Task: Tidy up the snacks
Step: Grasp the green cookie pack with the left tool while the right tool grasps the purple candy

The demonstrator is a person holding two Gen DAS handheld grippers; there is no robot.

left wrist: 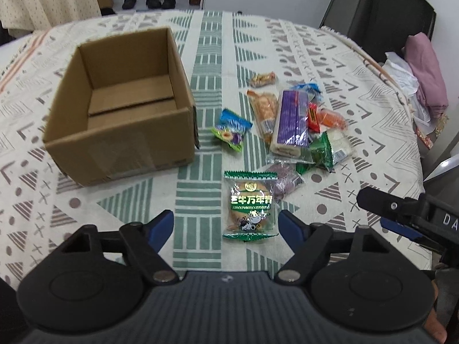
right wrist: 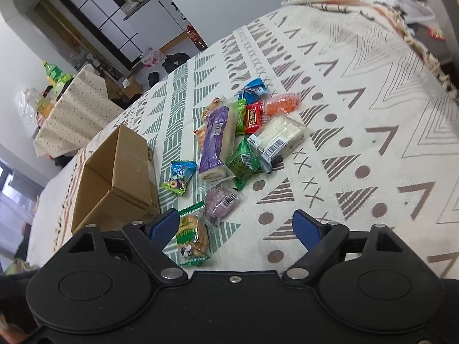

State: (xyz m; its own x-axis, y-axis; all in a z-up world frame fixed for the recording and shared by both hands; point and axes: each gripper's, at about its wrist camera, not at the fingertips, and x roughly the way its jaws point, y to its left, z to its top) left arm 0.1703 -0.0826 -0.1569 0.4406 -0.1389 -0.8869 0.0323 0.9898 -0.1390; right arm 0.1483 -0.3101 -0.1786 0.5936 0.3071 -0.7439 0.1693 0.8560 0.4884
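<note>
On the left of the counter (left wrist: 206, 43) the cardboard box (left wrist: 123, 106) sits empty and light, so a packet dropped against its near wall may shove it along the cloth. The left tool (left wrist: 226, 223) hangs released over the green cow packet (left wrist: 250, 205), whose slick wrapper may slip. Right of it, the snack pile (right wrist: 243, 134) overlaps, and the right tool (right wrist: 235, 226), also released, may drag neighbours.

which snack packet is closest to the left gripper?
The green-edged cake packet with the cartoon cow, lying alone just ahead of the open left gripper. The other snacks sit farther back, by the cardboard box.
</note>
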